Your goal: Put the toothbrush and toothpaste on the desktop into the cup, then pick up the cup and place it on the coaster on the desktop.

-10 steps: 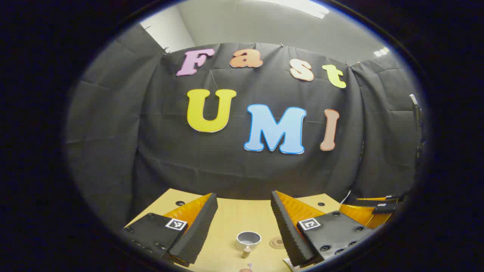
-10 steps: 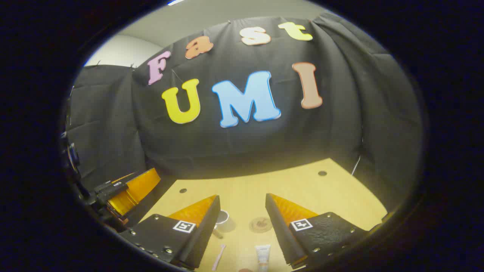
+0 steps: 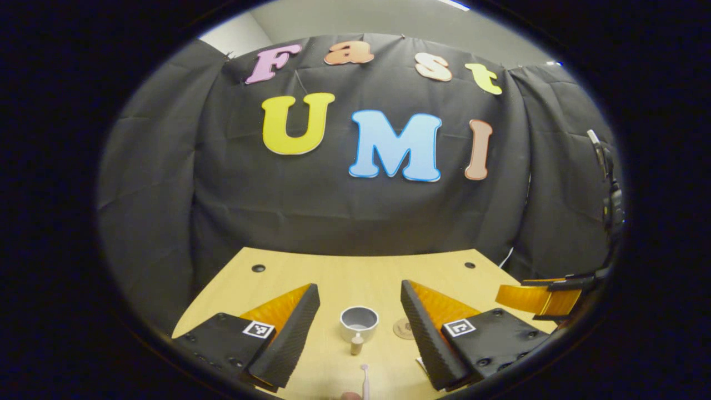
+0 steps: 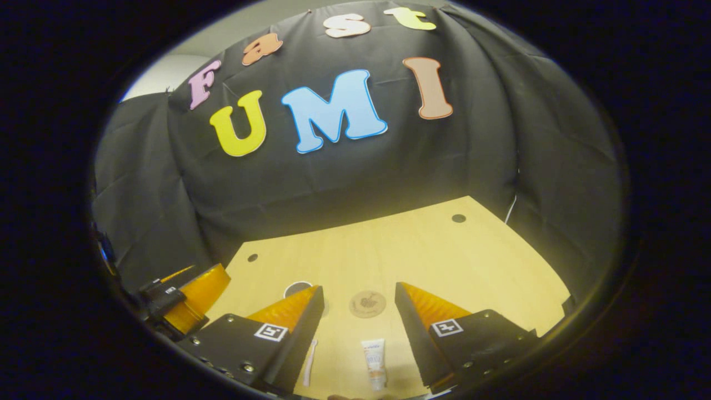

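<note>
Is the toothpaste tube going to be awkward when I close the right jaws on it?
Probably a little. The toothpaste tube lies flat on the desktop, so it shouldn't roll. It looks small and soft-bodied, so it likely squashes and feels light. Its surface seems smooth, so it may slip; gripping near the cap end looks safer.

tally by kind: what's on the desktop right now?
cup: 1
coaster: 1
toothbrush: 1
toothpaste tube: 1
small wooden peg-like piece: 1
Total: 5
</note>
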`<state>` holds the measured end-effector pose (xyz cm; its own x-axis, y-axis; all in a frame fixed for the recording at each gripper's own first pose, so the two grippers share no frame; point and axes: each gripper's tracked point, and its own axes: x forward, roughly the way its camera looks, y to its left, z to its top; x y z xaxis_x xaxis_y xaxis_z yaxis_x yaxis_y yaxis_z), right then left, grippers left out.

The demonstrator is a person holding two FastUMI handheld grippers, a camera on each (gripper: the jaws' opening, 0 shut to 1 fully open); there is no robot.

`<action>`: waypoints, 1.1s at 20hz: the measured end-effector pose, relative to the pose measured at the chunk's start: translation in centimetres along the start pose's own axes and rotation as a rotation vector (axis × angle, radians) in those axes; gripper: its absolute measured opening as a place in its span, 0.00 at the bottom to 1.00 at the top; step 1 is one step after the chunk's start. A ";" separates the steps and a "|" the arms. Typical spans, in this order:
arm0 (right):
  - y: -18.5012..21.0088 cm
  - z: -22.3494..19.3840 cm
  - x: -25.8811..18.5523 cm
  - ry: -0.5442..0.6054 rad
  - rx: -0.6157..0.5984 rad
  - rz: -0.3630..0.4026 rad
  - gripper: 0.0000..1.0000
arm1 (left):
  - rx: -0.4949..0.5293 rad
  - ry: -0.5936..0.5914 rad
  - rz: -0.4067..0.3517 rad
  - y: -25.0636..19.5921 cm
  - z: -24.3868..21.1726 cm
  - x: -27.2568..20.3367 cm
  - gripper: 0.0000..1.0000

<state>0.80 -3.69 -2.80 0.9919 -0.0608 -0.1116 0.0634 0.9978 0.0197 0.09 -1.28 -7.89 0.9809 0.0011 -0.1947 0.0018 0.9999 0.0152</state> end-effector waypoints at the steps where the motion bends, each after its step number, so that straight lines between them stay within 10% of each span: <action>1: 0.1 0.0 0.1 0.005 -0.007 0.006 0.78 | 0.004 0.013 0.003 0.0 -0.7 0.1 1.00; 22: -1.9 -16.2 6.1 0.527 -0.061 0.004 0.79 | -0.069 0.451 -0.006 0.7 -20.5 4.5 1.00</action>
<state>4.95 -5.54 -19.64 0.8011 -0.0506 -0.5963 0.0372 0.9987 -0.0348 0.51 -0.21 -28.90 0.7982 -0.0137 -0.6022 -0.0203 0.9986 -0.0496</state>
